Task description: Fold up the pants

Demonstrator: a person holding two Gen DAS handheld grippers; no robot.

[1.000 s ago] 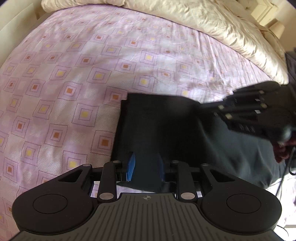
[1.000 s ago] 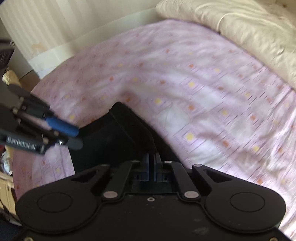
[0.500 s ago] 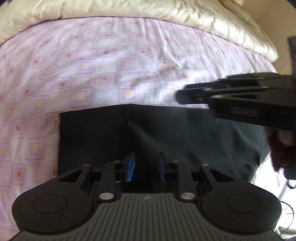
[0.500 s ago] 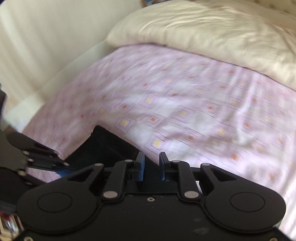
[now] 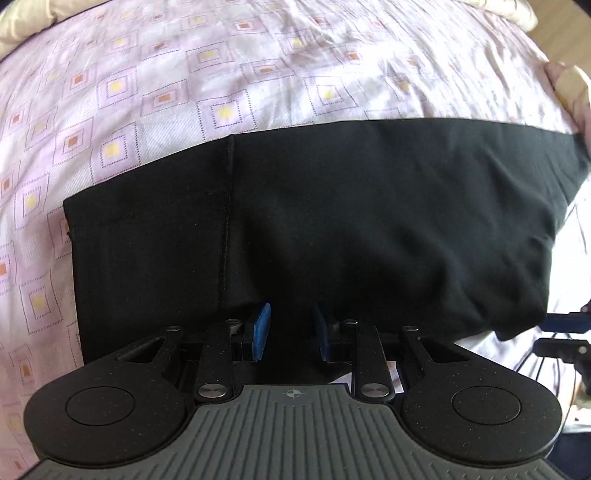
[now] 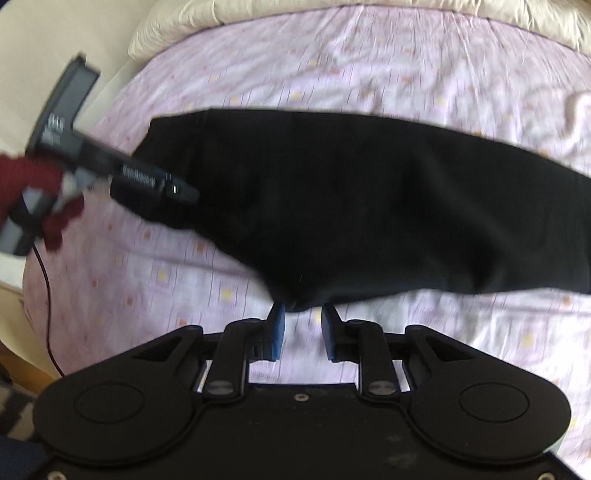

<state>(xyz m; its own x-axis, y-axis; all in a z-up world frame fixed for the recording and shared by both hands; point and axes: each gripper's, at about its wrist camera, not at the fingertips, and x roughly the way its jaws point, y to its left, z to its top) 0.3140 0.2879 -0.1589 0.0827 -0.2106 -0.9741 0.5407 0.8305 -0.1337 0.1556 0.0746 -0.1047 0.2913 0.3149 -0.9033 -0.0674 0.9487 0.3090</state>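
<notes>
The black pants (image 5: 332, 221) lie folded in a long flat band across the pink patterned bed sheet (image 5: 184, 74); they also show in the right wrist view (image 6: 369, 203). My left gripper (image 5: 291, 328) is open and empty, its blue pads low over the near edge of the pants. My right gripper (image 6: 303, 328) is open and empty, just short of the near edge of the pants. The left gripper also shows in the right wrist view (image 6: 177, 192), over the left end of the pants. The right gripper's tips show at the right edge of the left wrist view (image 5: 565, 334).
A cream duvet (image 6: 332, 11) lies bunched along the far side of the bed. The bed's left edge and a pale wall (image 6: 55, 29) are at the left. A thin dark red cable (image 6: 46, 295) hangs at the left.
My right gripper has opened and let go of the pants, then drawn back to their near edge. My left gripper stayed open and moved over the flattened pants.
</notes>
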